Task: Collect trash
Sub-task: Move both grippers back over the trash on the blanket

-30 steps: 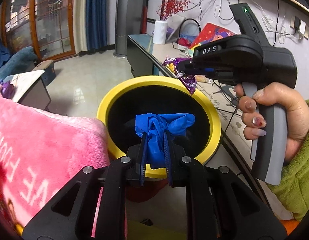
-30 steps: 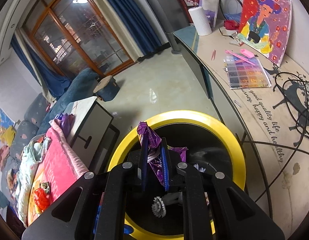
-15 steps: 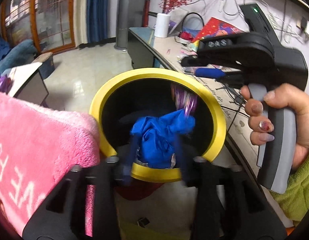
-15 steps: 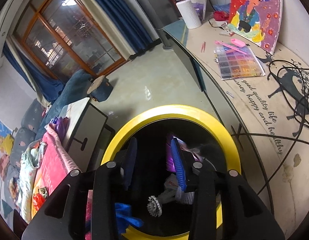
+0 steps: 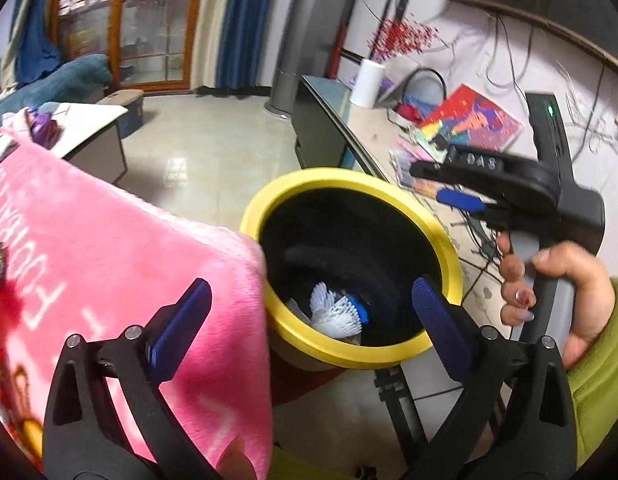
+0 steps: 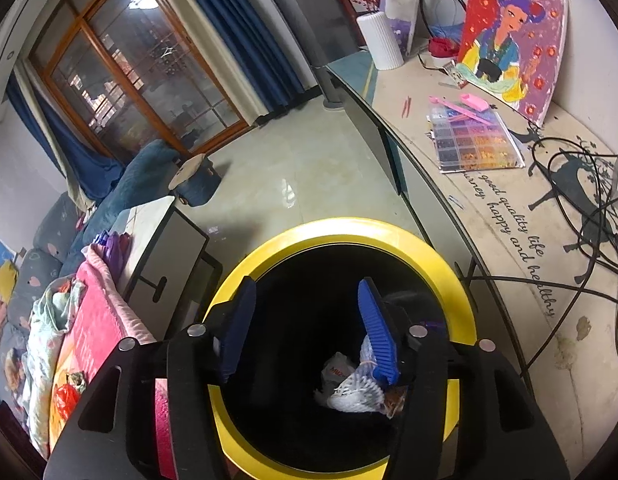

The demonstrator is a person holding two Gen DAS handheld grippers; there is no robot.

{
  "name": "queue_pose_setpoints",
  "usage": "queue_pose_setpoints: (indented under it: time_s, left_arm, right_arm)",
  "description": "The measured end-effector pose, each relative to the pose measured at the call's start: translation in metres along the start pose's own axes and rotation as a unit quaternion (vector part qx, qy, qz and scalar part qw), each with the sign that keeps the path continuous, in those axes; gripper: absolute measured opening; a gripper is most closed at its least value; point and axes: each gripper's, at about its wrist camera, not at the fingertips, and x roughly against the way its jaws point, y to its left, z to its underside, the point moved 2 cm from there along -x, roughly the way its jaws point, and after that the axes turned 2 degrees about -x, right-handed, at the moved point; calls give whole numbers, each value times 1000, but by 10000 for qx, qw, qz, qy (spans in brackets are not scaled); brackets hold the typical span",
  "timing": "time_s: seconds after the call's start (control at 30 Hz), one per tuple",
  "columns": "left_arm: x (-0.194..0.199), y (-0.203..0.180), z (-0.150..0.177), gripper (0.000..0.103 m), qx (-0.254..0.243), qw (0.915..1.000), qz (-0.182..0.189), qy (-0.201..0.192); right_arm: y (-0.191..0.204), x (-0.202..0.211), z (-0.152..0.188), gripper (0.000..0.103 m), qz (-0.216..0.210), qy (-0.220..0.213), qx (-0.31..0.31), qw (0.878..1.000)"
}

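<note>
A black bin with a yellow rim (image 5: 349, 178) stands below both grippers. My left gripper (image 5: 309, 292) hangs over its near edge, jaws still opening and very wide, with nothing between them. At the bin's bottom lies a white foam net (image 5: 335, 312) with a bit of blue beside it. My right gripper (image 6: 305, 296) points down into the same bin (image 6: 349, 230), jaws opening and nothing between the blue pads. The foam net (image 6: 353, 392) and a white wrapper (image 6: 337, 370) lie below it. The left wrist view also shows the right gripper (image 5: 437, 186), held by a hand (image 5: 569, 300).
A pink blanket (image 5: 109, 260) lies against the bin's left side. A desk (image 6: 509, 272) to the right carries cables, a bead box (image 6: 473, 140), a painting (image 6: 509, 40) and a white vase (image 6: 381, 40). A low table (image 6: 161, 248) stands on the tiled floor.
Both grippers have gone from shut to open. The blue glove left the left jaws and the purple wrapper left the right jaws; both dropped into the bin. The left gripper shifted left.
</note>
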Motion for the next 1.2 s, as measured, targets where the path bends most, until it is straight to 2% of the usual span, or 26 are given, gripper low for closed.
queue_pose_setpoints:
  time_s: [0.47, 0.7, 1.2]
  left_arm:
    - [49, 43, -3, 92, 535, 9956, -508, -571]
    - [74, 67, 2, 92, 860, 9913, -644, -758]
    - [125, 105, 9, 92, 1130, 9786, -1193, -1237]
  right_arm:
    - [59, 13, 22, 54, -357, 111, 757, 9964]
    - [98, 27, 40, 57, -689, 192, 1253, 9895]
    - [160, 48, 82, 60, -1177, 273, 2030, 9717]
